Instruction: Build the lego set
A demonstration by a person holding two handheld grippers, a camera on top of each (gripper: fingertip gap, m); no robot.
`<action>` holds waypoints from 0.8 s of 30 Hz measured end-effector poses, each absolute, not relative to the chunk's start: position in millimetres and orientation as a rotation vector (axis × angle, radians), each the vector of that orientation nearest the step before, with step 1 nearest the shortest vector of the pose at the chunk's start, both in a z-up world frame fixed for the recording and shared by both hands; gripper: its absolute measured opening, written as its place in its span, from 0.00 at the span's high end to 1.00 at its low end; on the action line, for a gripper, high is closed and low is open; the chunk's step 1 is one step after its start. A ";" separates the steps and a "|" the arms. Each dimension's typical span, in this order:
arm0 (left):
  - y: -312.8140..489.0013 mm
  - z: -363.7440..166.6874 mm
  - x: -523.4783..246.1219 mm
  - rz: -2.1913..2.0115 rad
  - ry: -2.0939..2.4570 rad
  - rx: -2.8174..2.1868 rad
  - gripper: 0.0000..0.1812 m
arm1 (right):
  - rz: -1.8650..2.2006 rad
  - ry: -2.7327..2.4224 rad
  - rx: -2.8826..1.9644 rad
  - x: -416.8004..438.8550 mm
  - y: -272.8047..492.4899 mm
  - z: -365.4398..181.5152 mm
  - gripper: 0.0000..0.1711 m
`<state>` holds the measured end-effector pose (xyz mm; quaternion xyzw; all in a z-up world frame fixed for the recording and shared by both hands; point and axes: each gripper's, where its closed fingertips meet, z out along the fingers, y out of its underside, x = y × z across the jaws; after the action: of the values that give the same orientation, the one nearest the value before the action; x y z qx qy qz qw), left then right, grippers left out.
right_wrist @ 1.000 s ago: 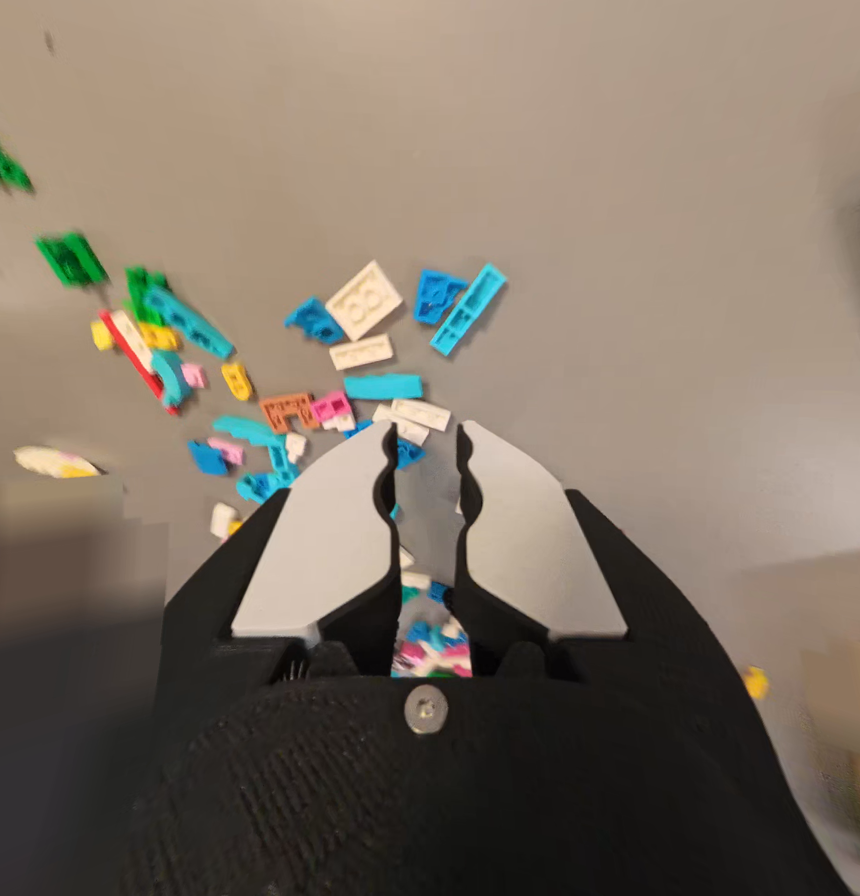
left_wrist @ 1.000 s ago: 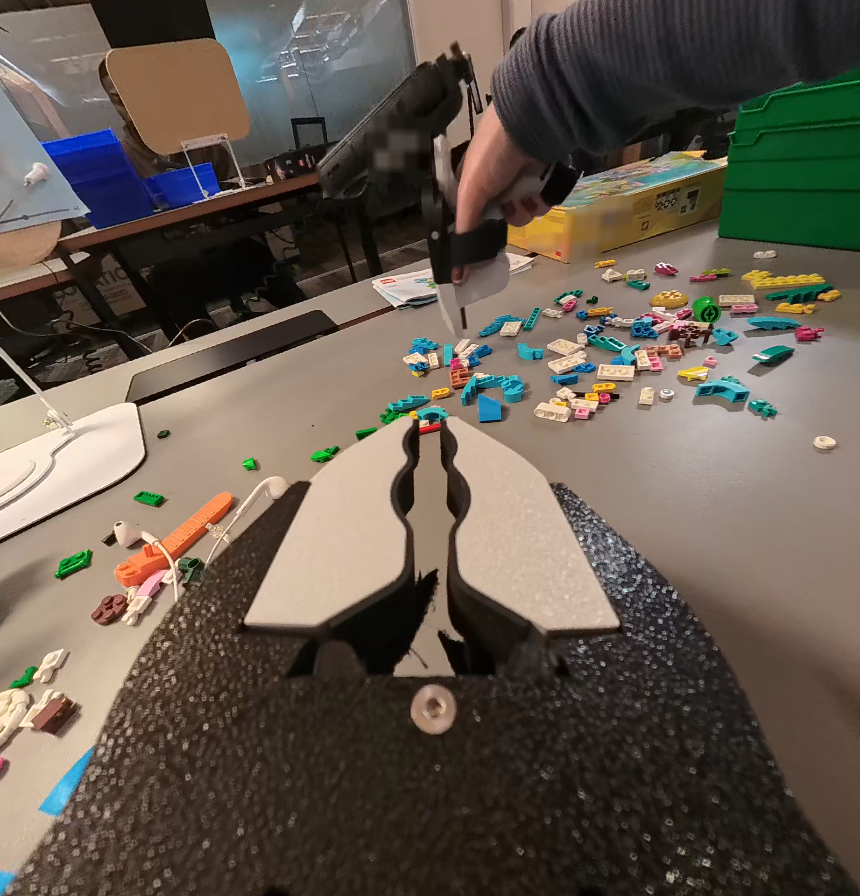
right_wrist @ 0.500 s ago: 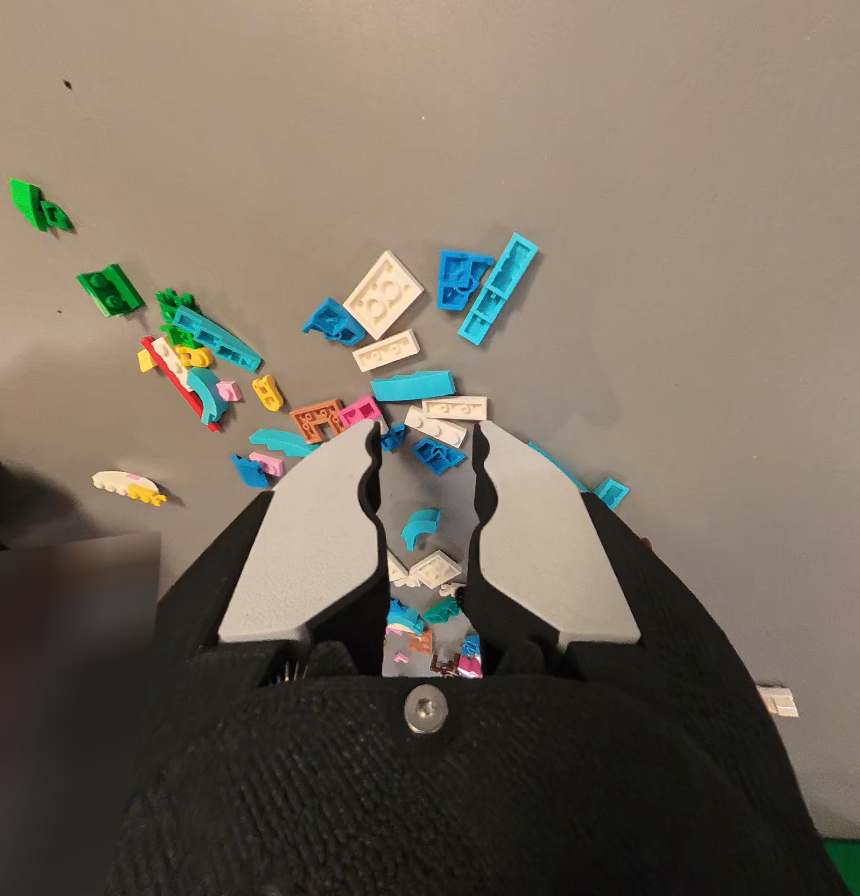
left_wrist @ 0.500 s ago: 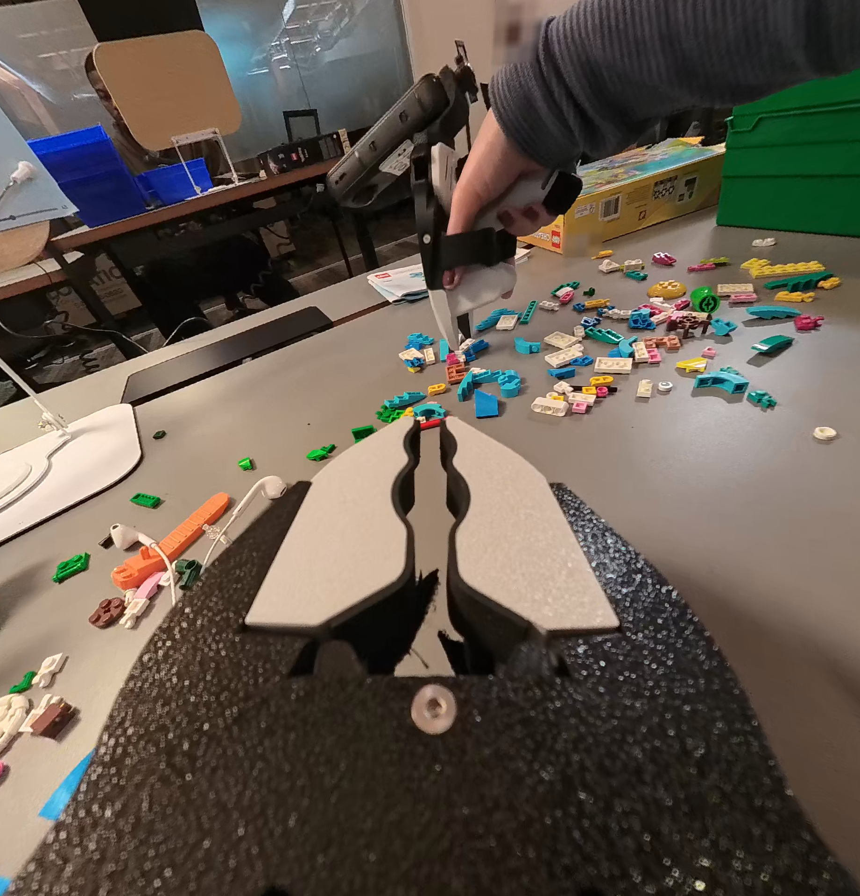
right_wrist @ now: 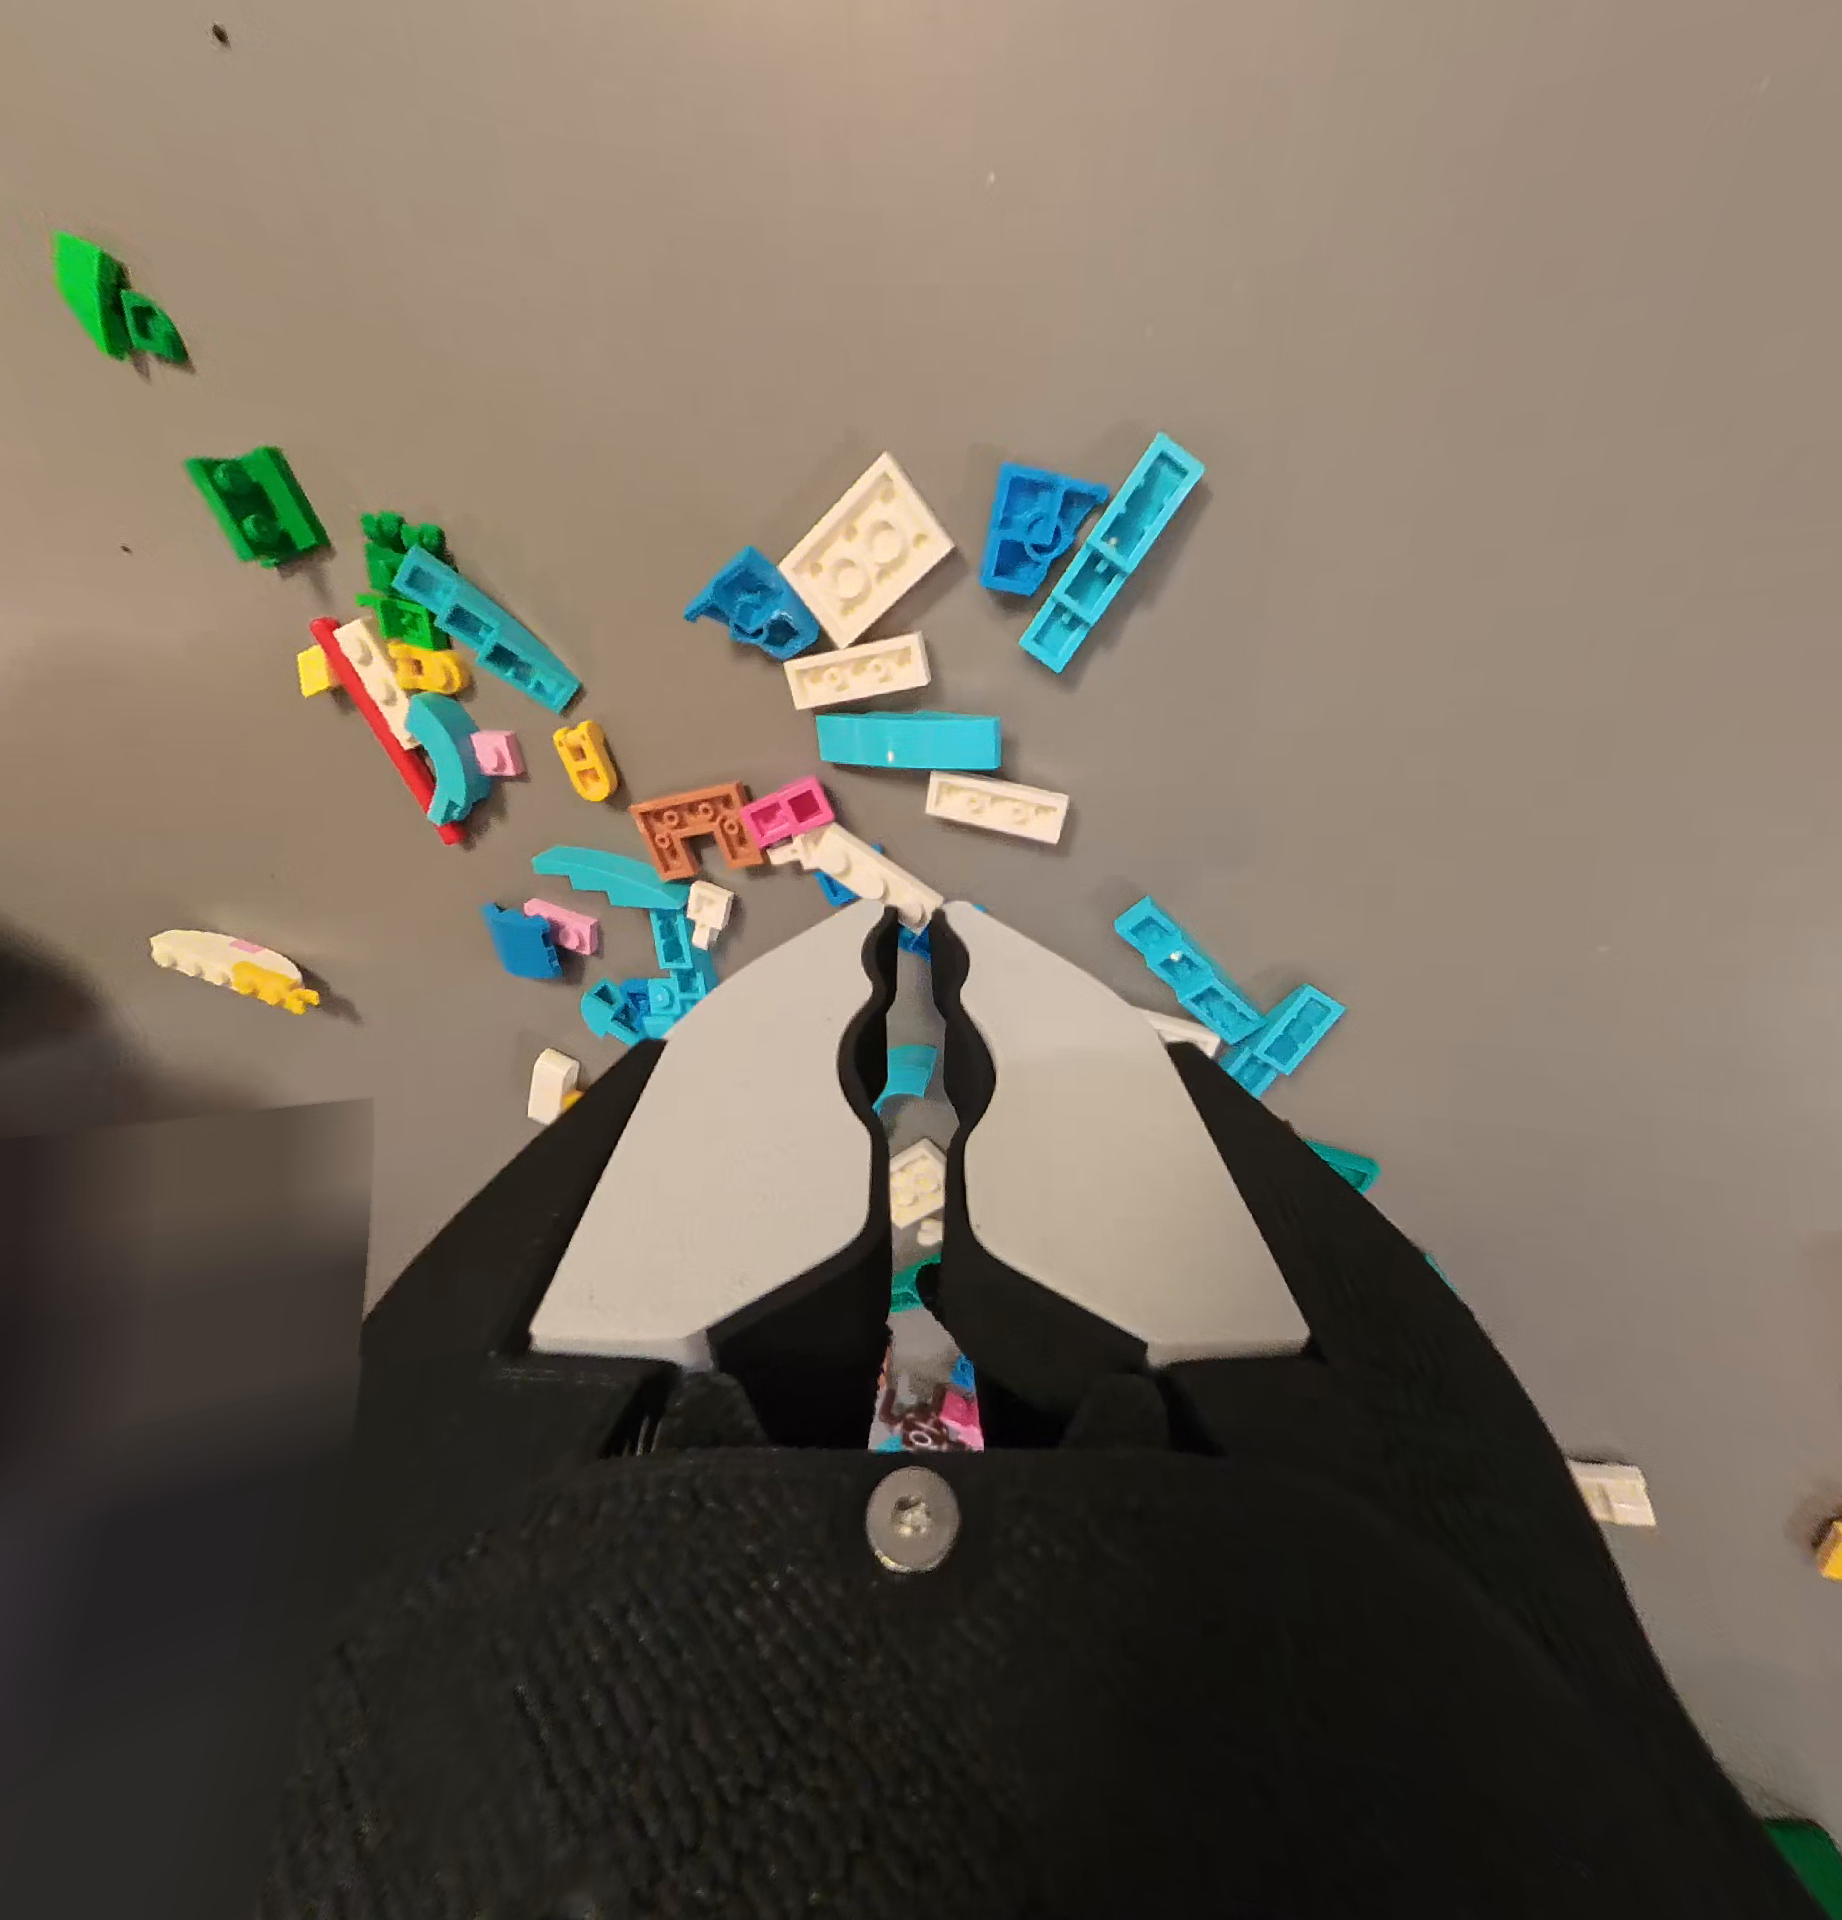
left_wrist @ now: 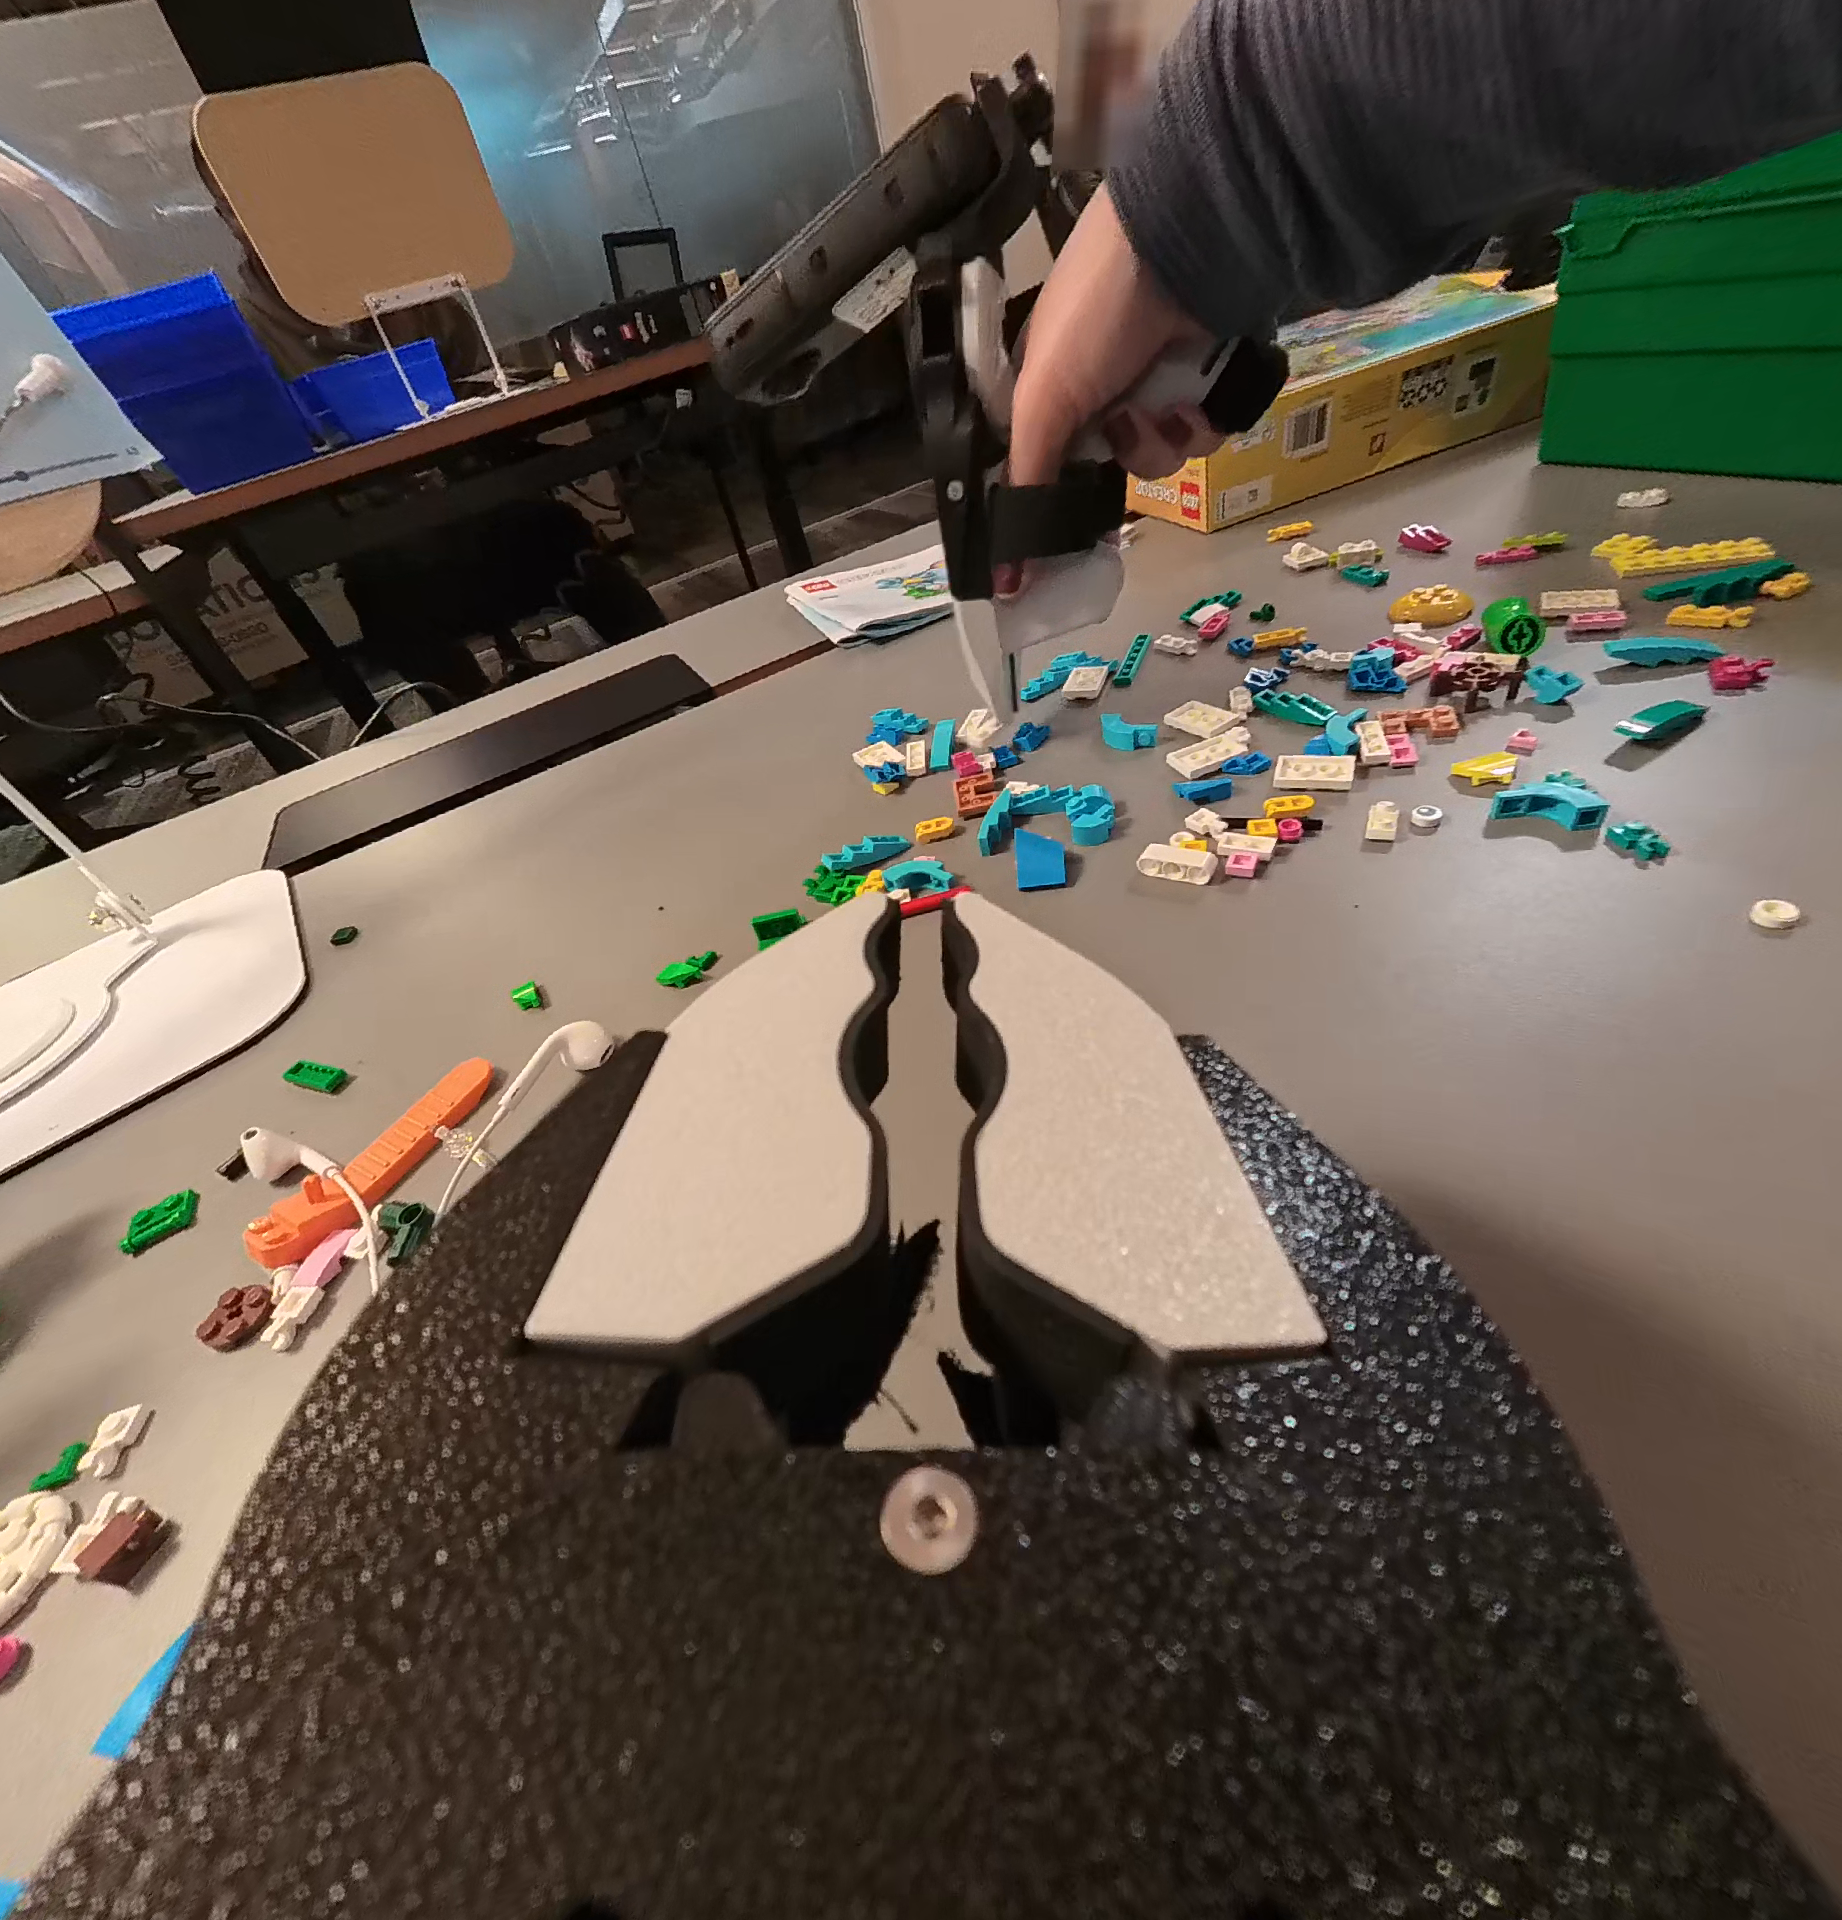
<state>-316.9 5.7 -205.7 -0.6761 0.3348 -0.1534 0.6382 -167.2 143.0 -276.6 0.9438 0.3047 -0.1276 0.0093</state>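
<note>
The right gripper (right_wrist: 914, 914) points down at the grey counter (right_wrist: 1416, 312), its jaws pinching one end of a white lego plate (right_wrist: 867, 871) that lies beside a pink brick (right_wrist: 787, 810) and a brown arch plate (right_wrist: 696, 826) in the scatter of loose lego pieces (left_wrist: 1260, 727). The left gripper (left_wrist: 922, 914) hovers low over the counter well short of that scatter, its jaws nearly pressed together with nothing between them. An orange brick separator (left_wrist: 377, 1158) lies to its left, tangled with white earphones (left_wrist: 574, 1044).
</note>
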 end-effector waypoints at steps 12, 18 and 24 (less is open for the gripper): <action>4.5 -206.3 -316.0 -0.361 0.774 -1.544 1.00 | -0.706 1.422 2.697 -206.9 75.5 -248.9 0.98; 6.7 -204.9 -319.0 -0.413 0.741 -1.562 0.97 | -0.574 1.734 2.505 -233.0 -15.6 -266.2 0.98; 6.3 -203.5 -319.9 -0.412 0.735 -1.552 0.97 | -0.467 1.760 2.527 -235.1 -24.8 -283.1 0.98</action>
<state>-319.9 6.3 -203.5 -0.6791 0.3215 -0.1802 0.6348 -235.1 -24.8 -283.1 0.8113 0.5649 -0.1498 0.0136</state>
